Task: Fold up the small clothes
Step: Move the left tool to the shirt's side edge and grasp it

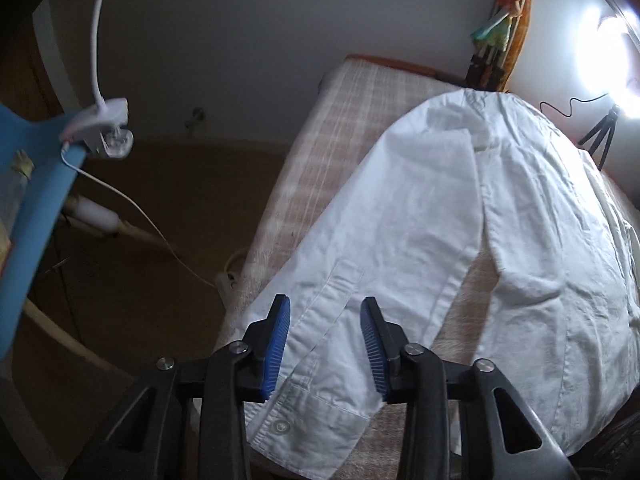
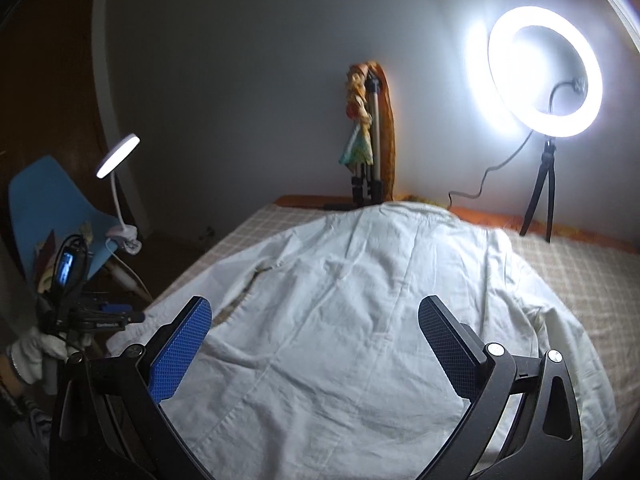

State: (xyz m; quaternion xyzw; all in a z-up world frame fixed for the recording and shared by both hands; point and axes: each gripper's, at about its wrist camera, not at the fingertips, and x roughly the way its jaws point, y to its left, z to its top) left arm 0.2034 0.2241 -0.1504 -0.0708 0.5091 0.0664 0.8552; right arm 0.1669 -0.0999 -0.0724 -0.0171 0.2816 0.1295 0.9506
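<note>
A white long-sleeved shirt (image 1: pixel 440 200) lies spread flat on a checked bedspread (image 1: pixel 352 112). Its left sleeve is folded down along the body. In the left wrist view the sleeve's cuff (image 1: pixel 320 364), with a button (image 1: pixel 280 426), lies between the blue pads of my left gripper (image 1: pixel 325 316). The jaws straddle the cuff at the bed's edge and the pads do not press it. In the right wrist view my right gripper (image 2: pixel 316 316) stands wide open above the shirt's (image 2: pixel 340 340) lower back panel, with nothing between its fingers.
A lit ring light (image 2: pixel 544 72) on a small tripod stands at the back right of the bed. A doll (image 2: pixel 360 132) leans on the wall behind the collar. A clip lamp (image 2: pixel 118 156) sits on a blue chair (image 2: pixel 44 204) left of the bed, over dark floor.
</note>
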